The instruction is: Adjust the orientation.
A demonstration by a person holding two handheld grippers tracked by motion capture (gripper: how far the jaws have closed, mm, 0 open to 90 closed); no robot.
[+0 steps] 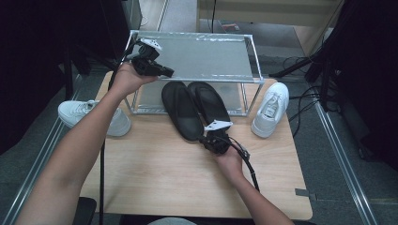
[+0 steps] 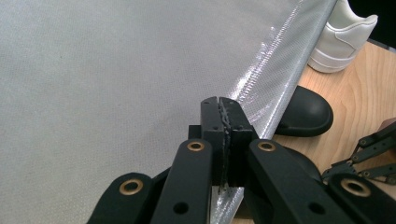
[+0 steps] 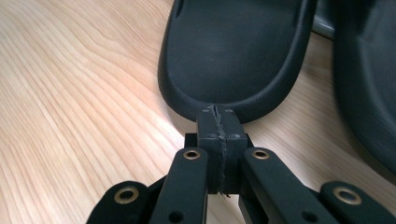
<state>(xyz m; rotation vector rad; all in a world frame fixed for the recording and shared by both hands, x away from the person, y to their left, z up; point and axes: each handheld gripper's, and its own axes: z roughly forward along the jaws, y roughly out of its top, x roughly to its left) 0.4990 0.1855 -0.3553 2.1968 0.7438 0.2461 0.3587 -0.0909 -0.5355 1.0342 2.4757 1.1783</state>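
Two black slippers lie side by side, toes under a metal rack; the left slipper [image 1: 180, 110] [image 3: 233, 51] has its heel toward me, the right slipper [image 1: 211, 105] [image 3: 369, 70] lies beside it. My right gripper [image 1: 202, 138] [image 3: 219, 112] is shut, its tips touching the left slipper's heel rim, nothing between the pads. My left gripper [image 1: 166, 72] [image 2: 219, 105] is shut and empty, held over the front left edge of the rack's silver mesh top shelf [image 1: 197, 54] [image 2: 116, 84]. A slipper toe [image 2: 306, 114] shows below that edge.
A white sneaker [image 1: 84, 112] lies off the table's left side, another white sneaker [image 1: 271, 108] [image 2: 343, 39] stands at the right of the rack. The wooden table [image 1: 164, 173] is bare near me. Cables trail from both grippers.
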